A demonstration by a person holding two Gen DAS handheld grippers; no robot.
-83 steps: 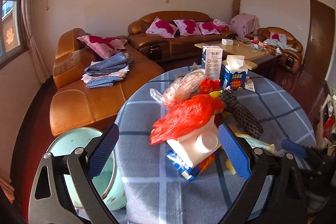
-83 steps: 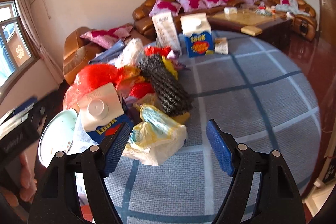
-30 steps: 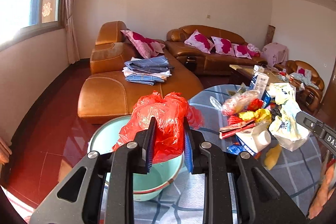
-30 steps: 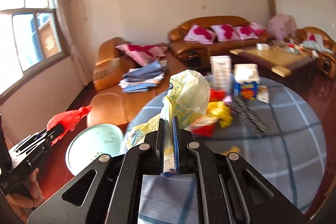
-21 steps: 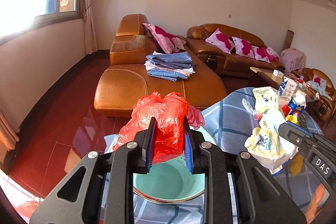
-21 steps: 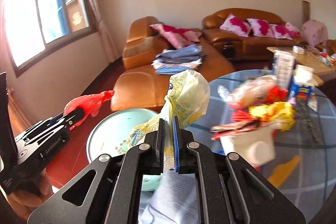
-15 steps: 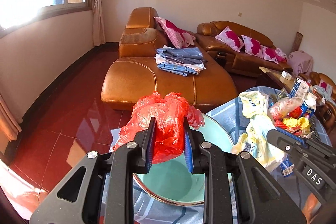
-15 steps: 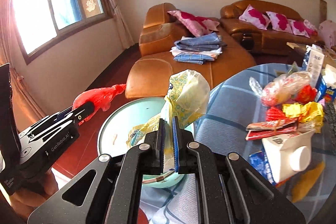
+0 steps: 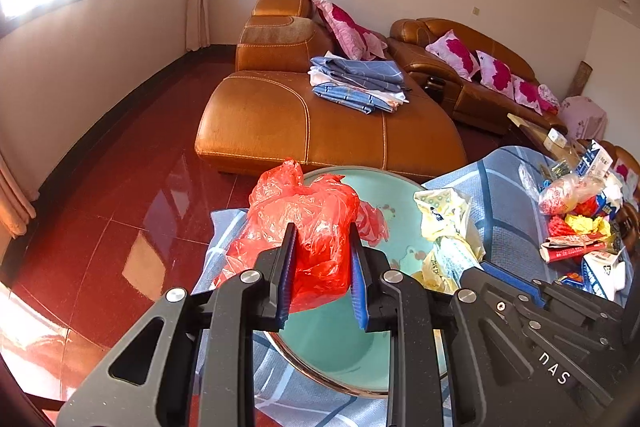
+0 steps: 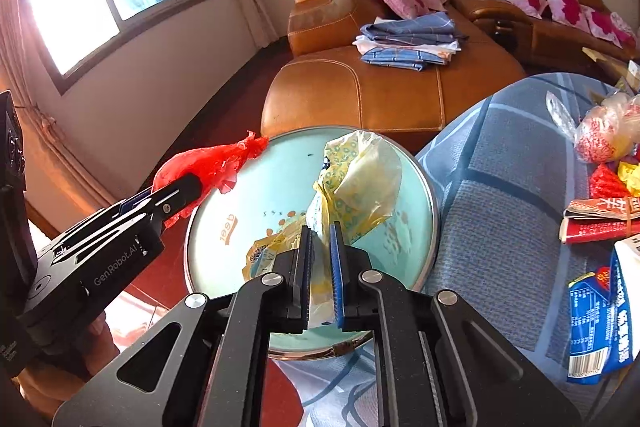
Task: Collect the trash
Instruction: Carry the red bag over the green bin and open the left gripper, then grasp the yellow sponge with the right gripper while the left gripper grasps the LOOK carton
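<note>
My left gripper is shut on a crumpled red plastic bag and holds it over the near left rim of a pale green basin. My right gripper is shut on a yellow-patterned plastic bag and holds it above the middle of the basin. The left gripper with the red bag shows at the left in the right wrist view. The right gripper with the yellow bag shows at the right in the left wrist view.
The basin sits at the edge of a round table with a blue checked cloth. More trash lies on it: a clear bag, red and yellow wrappers, a blue carton. An orange leather sofa with folded laundry stands behind.
Both grippers have swung left from the trash pile, each with its bag, and now hang over the basin. Both stay shut.
</note>
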